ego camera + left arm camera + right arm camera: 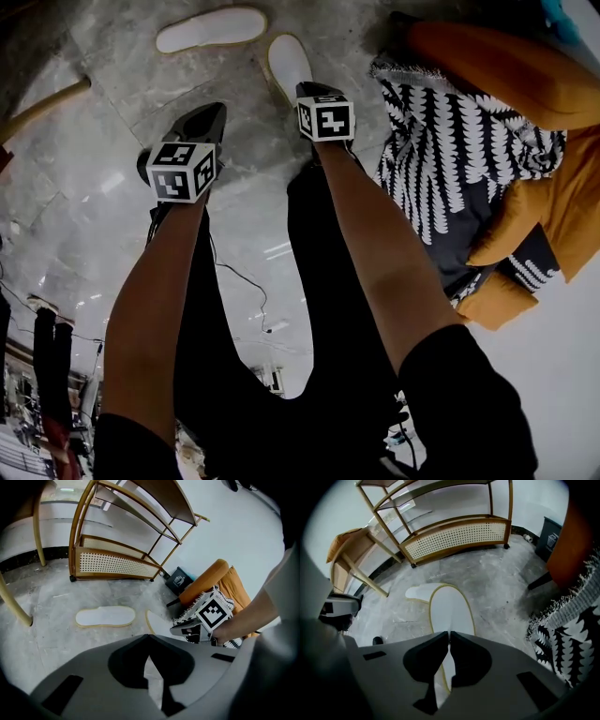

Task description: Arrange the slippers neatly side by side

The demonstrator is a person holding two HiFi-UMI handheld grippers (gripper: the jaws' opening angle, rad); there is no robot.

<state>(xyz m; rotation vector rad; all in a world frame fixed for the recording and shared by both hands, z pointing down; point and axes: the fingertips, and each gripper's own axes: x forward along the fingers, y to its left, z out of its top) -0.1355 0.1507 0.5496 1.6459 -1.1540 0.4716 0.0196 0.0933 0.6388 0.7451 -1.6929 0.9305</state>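
Observation:
Two white slippers with tan rims are sole-up over the grey stone floor. One slipper lies flat at the far left. The other slipper is raised off the floor and its toe overlaps the first in the right gripper view. My right gripper is shut on its near end, and the sole runs on between the jaws. My left gripper hangs to the left, well short of the flat slipper, shut with nothing in it.
A wooden rack with a cane panel stands behind the slippers. An orange chair with a black-and-white throw is on the right, a dark bin beside it. A wooden table leg is at the left. The person's legs fill the near floor.

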